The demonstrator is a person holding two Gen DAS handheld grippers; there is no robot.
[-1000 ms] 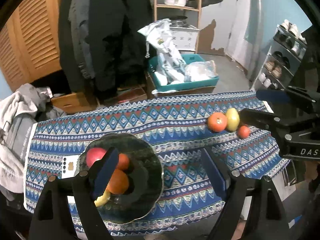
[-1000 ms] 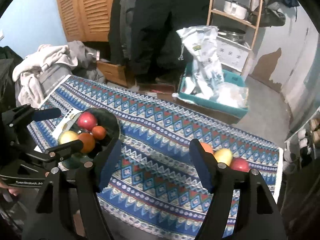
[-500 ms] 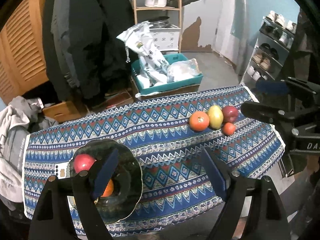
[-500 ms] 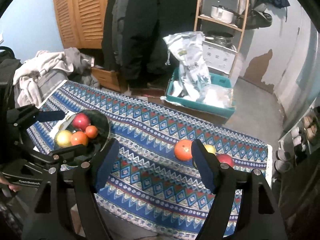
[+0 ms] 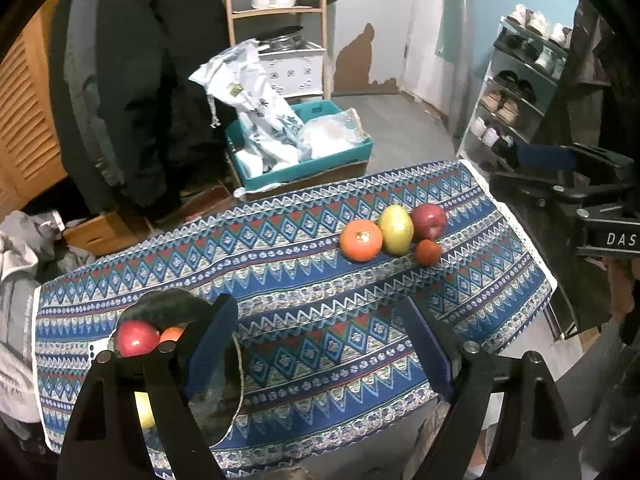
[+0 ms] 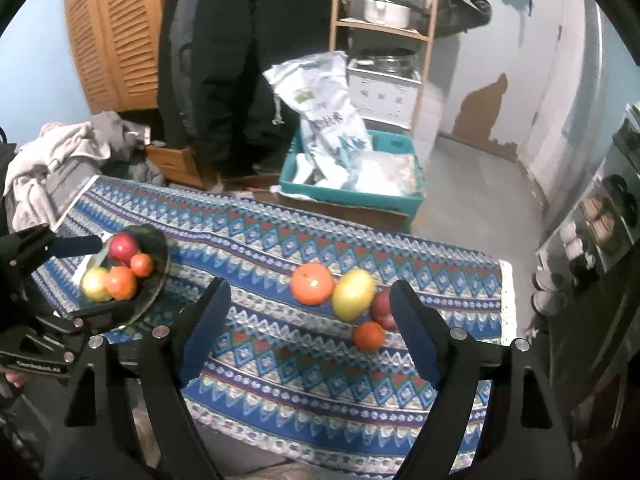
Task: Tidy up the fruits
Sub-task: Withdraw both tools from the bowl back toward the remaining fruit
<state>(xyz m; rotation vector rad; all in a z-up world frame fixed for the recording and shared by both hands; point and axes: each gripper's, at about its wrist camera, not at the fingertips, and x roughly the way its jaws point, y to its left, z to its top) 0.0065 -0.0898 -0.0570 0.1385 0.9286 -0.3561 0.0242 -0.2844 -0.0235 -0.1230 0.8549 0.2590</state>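
A dark glass plate (image 6: 158, 276) at the table's left end holds a red apple (image 6: 123, 248), a yellow fruit (image 6: 95, 284), an orange (image 6: 121, 282) and a small orange fruit (image 6: 142, 265). On the cloth at the right lie a large orange (image 6: 312, 283), a yellow fruit (image 6: 354, 294), a red apple (image 5: 429, 222) and a small orange-red fruit (image 6: 369, 336). My right gripper (image 6: 308, 328) hovers near these four, its jaws opening with nothing between them. My left gripper (image 5: 320, 340) stands open and holds nothing, its left finger over the plate (image 5: 168, 308).
The table carries a blue patterned cloth (image 6: 280, 248) with its right edge near a shoe rack (image 5: 516, 92). Beyond the far edge sit a teal crate with bags (image 6: 352, 176), hanging dark coats (image 6: 216, 60), a wooden shelf (image 6: 384, 28) and a pile of clothes (image 6: 52, 160).
Both views have shifted right along the table: the plate slid left and the four loose fruits came closer to centre. The right gripper's fingers spread wider.
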